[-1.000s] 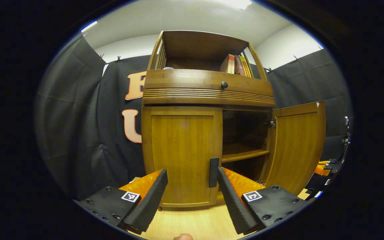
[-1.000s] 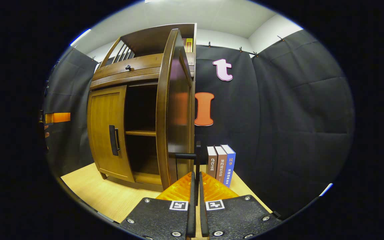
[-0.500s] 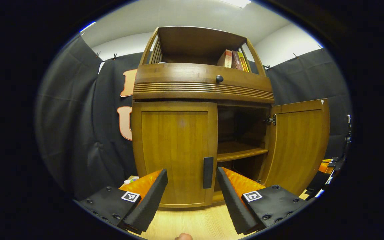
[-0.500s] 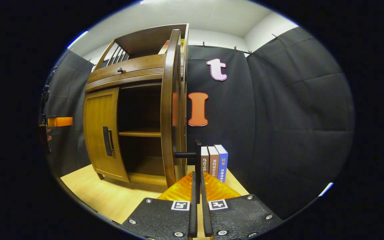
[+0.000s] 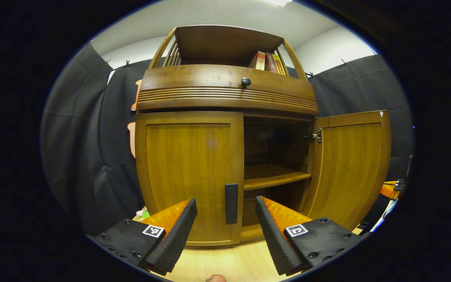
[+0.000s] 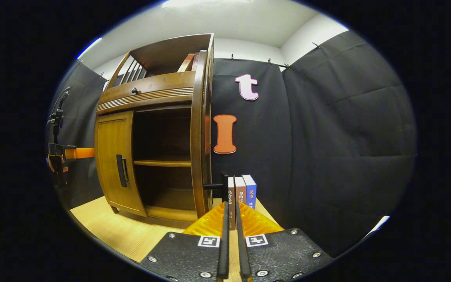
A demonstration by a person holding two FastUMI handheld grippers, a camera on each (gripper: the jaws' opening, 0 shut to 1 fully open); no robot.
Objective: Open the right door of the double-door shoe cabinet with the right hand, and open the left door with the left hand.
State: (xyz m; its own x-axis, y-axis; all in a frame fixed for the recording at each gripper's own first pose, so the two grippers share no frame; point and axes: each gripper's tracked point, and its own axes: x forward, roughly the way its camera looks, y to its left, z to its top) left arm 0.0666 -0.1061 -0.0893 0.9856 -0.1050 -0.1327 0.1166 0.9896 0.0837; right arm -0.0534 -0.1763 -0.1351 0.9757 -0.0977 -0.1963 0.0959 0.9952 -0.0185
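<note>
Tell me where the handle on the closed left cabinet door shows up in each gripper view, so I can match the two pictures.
Left gripper view: the left door's handle sits low at centre, between and beyond this gripper's two open fingers.
Right gripper view: the same handle stands left of centre, on the closed door seen at an angle.
Shared landmark: the round drawer knob on the ribbed band above the doors.
</note>
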